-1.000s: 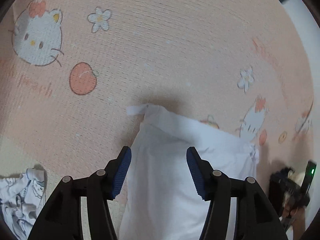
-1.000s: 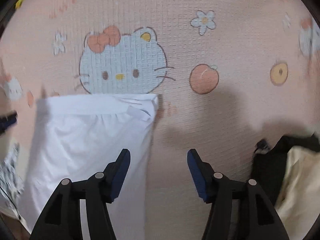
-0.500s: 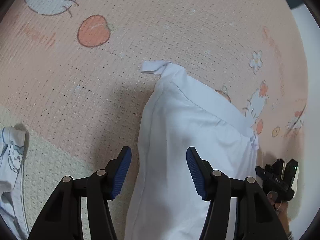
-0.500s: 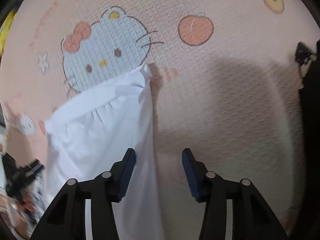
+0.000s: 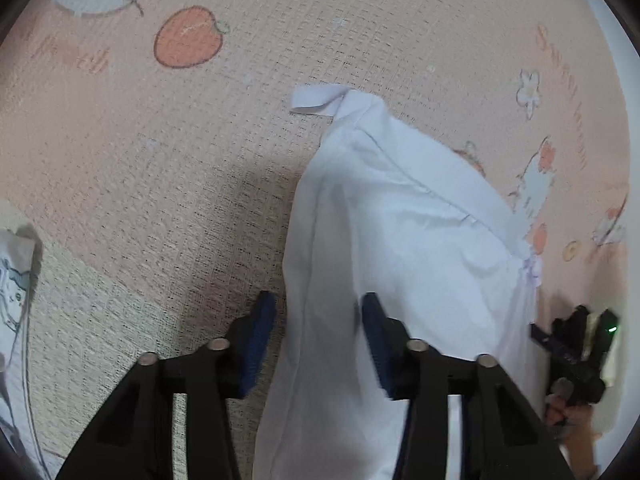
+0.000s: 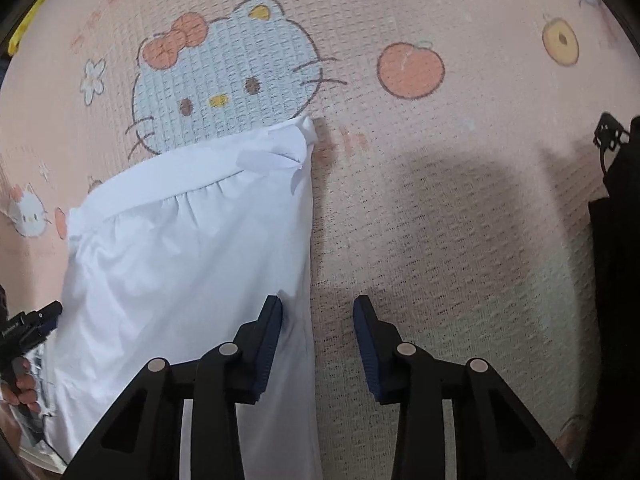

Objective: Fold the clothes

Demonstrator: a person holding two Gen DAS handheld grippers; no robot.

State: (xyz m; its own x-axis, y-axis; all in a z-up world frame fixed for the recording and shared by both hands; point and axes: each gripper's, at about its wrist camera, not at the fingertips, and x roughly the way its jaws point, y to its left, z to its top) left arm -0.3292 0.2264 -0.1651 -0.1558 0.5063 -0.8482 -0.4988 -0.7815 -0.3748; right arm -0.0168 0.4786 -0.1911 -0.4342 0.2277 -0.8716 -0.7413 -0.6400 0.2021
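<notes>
Pink mat (image 5: 248, 168): both grippers narrowed, closer to white garment (image 5: 400, 248).

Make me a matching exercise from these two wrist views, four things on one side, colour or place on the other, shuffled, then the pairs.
Things:
1. white garment
2. peach print
3. black clothing
4. left claw

Descriptions:
A. orange, on the mat
B. open, straddling the garment's left edge
C. lying flat, waistband far from the cameras
D. right edge of the right wrist view

Pairs: 1-C, 2-A, 3-D, 4-B
</notes>
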